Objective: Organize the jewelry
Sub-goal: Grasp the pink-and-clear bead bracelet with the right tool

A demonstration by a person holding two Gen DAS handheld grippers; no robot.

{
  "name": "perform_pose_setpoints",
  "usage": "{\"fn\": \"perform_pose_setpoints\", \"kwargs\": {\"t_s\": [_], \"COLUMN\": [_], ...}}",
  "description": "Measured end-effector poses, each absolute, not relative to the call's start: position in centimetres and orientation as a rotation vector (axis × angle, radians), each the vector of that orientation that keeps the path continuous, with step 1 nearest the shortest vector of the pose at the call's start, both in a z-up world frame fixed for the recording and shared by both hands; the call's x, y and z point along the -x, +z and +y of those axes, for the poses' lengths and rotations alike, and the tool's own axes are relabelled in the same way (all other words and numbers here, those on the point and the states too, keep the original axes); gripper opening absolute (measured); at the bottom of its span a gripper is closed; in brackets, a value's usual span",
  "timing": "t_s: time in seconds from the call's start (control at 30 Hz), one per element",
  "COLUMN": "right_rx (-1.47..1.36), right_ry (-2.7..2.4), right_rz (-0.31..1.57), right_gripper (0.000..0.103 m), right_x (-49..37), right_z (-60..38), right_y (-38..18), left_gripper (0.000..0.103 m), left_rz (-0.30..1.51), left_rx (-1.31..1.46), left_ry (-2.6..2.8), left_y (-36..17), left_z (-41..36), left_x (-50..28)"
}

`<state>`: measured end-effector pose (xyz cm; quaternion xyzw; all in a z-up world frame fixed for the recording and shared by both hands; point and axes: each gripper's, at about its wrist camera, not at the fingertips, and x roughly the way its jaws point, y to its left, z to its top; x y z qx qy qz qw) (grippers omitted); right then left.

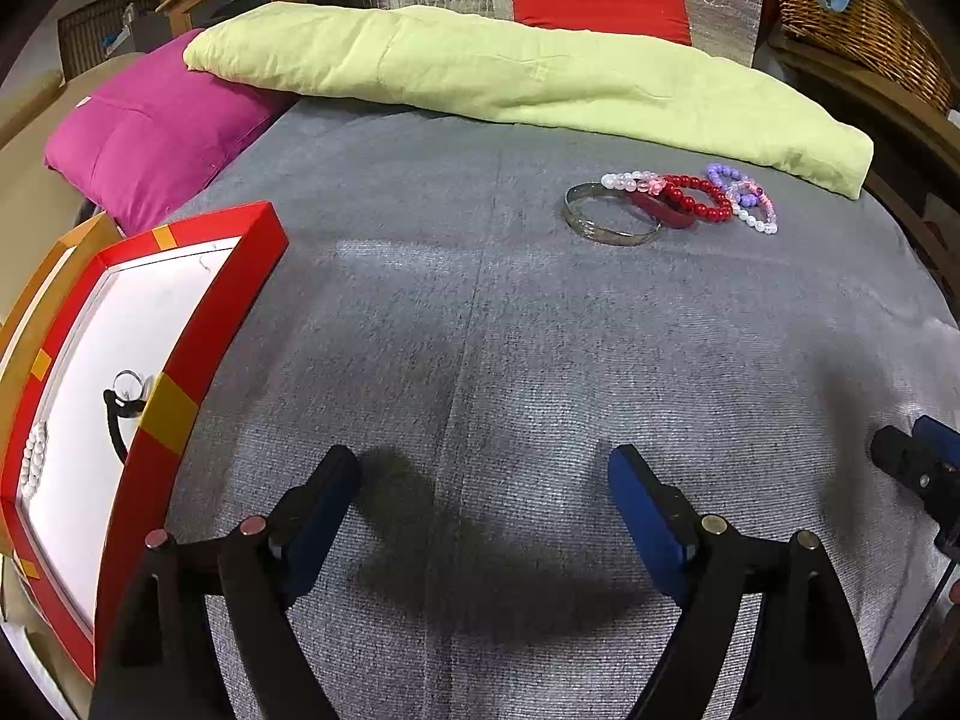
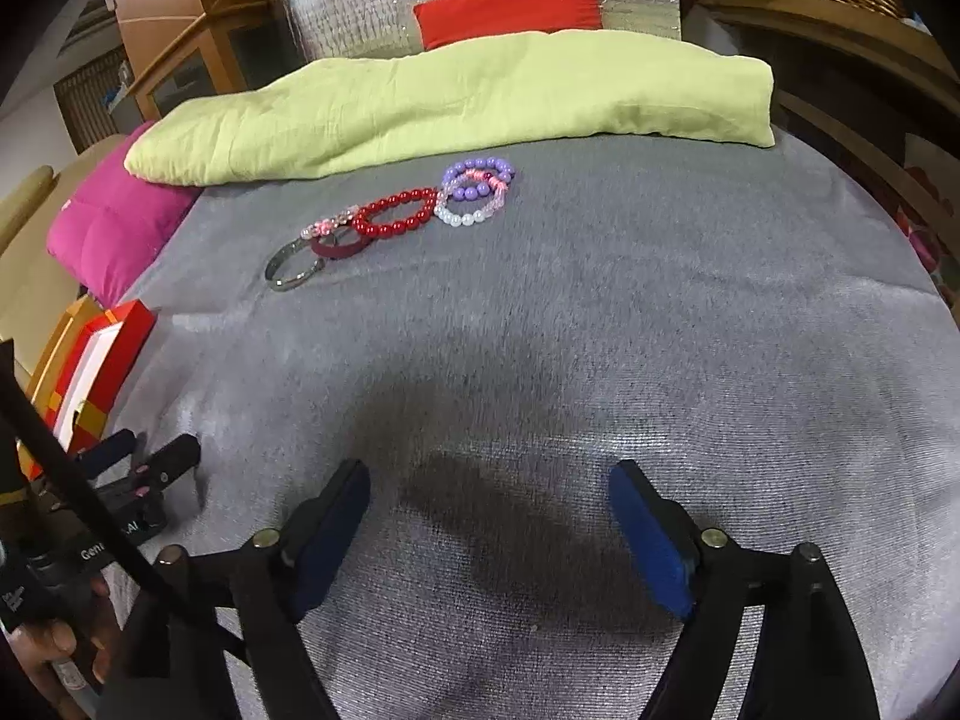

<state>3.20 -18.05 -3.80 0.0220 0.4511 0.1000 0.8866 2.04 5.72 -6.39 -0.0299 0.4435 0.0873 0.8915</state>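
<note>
Beaded and metal bracelets clustered on grey bed cover, near green quilt. Red-framed tray at left, already holding jewelry. Left hand-held gripper and right hand-held gripper spread wide, empty.

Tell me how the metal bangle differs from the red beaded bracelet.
The metal bangle is one smooth silvery band; the red beaded bracelet is a ring of glossy round beads. The bangle lies at the cluster's edge nearest the red box; the beaded one sits mid-cluster. Both lie flat on the grey cover.
</note>
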Motion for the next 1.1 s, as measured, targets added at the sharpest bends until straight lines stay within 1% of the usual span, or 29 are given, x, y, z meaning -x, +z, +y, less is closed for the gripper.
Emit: {"fn": "perform_pose_setpoints", "kwargs": {"t_s": [0.13, 0.33, 0.53, 0.6, 0.63, 0.67, 0.7, 0.8, 0.87, 0.93, 0.97, 1.0, 1.07, 1.1], "right_rx": [-0.039, -0.118, -0.222, -0.251, -0.259, -0.257, -0.252, -0.207, -0.172, -0.14, -0.117, -0.083, -0.046, -0.033], "right_ry": [0.207, 0.205, 0.167, 0.156, 0.141, 0.128, 0.121, 0.086, 0.068, 0.048, 0.033, 0.018, 0.018, 0.031], "right_rz": [0.943, 0.902, 0.953, 0.969, 0.979, 0.99, 0.999, 1.043, 1.074, 1.086, 1.095, 1.105, 1.1, 1.097], "right_gripper": [0.088, 0.088, 0.088, 0.087, 0.084, 0.078, 0.075, 0.055, 0.047, 0.045, 0.039, 0.022, 0.008, 0.008], "right_x": [-3.1, -3.9, -10.1, -12.3, -13.7, -15.0, -15.9, -19.0, -20.7, -21.7, -22.1, -22.4, -22.4, -22.0], "right_z": [-18.0, -19.1, -19.3, -19.2, -19.0, -18.8, -18.5, -17.1, -16.1, -15.5, -15.1, -14.6, -14.1, -14.1], "right_y": [-3.8, -1.4, -0.6, -0.4, -0.3, -0.2, -0.2, -0.9, -1.7, -2.2, -2.5, -2.9, -3.0, -2.8], "left_gripper": [0.086, 0.086, 0.086, 0.086, 0.086, 0.086, 0.086, 0.086, 0.086, 0.086, 0.086, 0.086, 0.086, 0.086], "left_rz": [0.927, 0.926, 0.892, 0.889, 0.887, 0.886, 0.884, 0.873, 0.871, 0.874, 0.876, 0.876, 0.875, 0.872], "left_rx": [0.067, 0.056, 0.054, 0.064, 0.071, 0.077, 0.08, 0.081, 0.075, 0.077, 0.078, 0.078, 0.076, 0.076], "left_ry": [0.179, 0.194, 0.193, 0.194, 0.192, 0.19, 0.187, 0.182, 0.179, 0.172, 0.169, 0.168, 0.17, 0.174], "left_y": [-6.4, -6.0, -5.2, -5.0, -4.9, -4.9, -4.9, -4.7, -4.6, -4.7, -4.7, -4.8, -4.7, -4.7], "left_z": [5.8, 5.7, 5.7, 5.9, 6.0, 6.0, 6.1, 5.9, 5.8, 5.8, 5.8, 5.8, 5.7, 5.8], "left_x": [-2.1, -2.3, -2.0, -1.9, -2.0, -2.0, -2.1, -2.1, -2.1, -2.2, -2.2, -2.3, -2.3, -2.3]}}
